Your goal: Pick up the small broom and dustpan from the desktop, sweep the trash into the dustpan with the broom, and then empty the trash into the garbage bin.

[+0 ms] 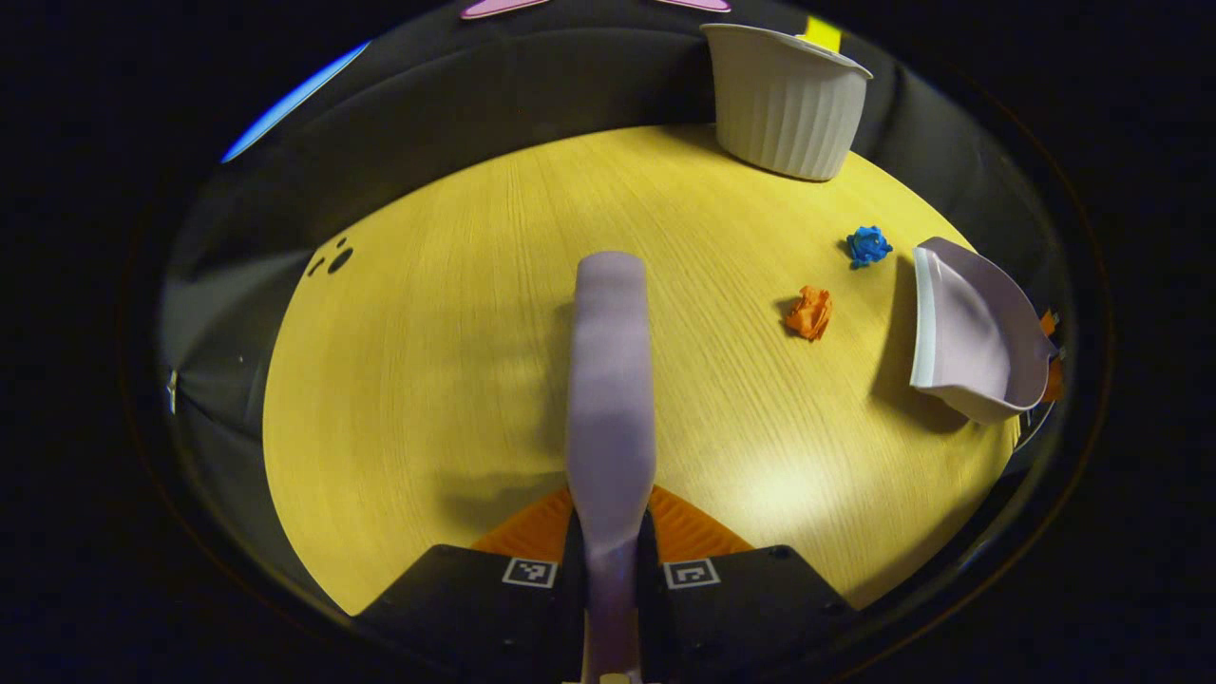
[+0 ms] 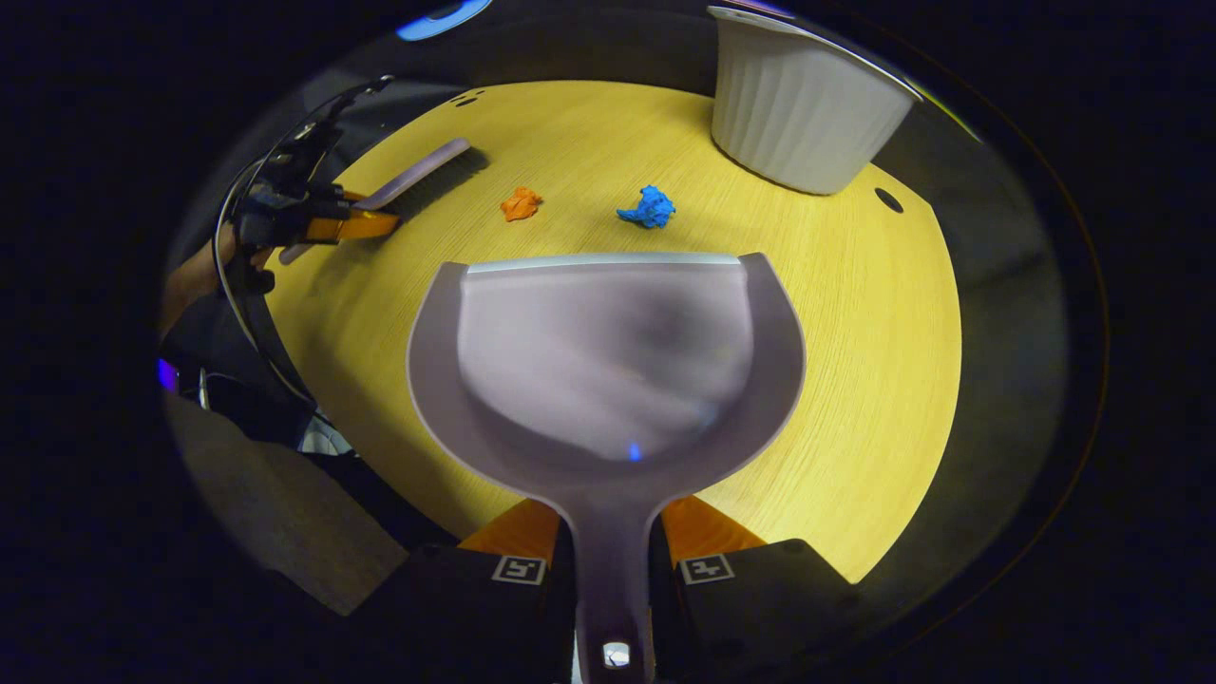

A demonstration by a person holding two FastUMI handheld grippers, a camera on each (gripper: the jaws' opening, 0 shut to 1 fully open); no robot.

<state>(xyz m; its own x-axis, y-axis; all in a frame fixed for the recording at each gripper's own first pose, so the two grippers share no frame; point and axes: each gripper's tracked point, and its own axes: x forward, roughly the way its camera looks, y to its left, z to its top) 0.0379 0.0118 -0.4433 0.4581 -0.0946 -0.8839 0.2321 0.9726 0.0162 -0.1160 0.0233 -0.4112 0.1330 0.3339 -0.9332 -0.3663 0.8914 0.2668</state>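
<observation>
My left gripper point(image 1: 610, 546) is shut on the handle of the lilac broom point(image 1: 610, 399), which points forward above the yellow desktop point(image 1: 456, 313). My right gripper point(image 2: 613, 546) is shut on the handle of the lilac dustpan point(image 2: 608, 370), whose open front edge faces the trash. An orange paper ball point(image 1: 809, 312) and a blue paper ball point(image 1: 867, 245) lie on the desktop between broom and dustpan point(image 1: 969, 332). In the right gripper view the orange ball point(image 2: 521, 202) and blue ball point(image 2: 649, 207) lie just beyond the pan's lip, and the left gripper point(image 2: 366, 224) holds the broom point(image 2: 418, 176) at far left.
A white ribbed garbage bin point(image 1: 787, 100) stands at the desktop's far edge, also seen as the bin point(image 2: 803, 104) in the right gripper view. A person's hand point(image 2: 195, 275) holds the left gripper. Small dark holes point(image 1: 334, 258) mark the desktop's left side.
</observation>
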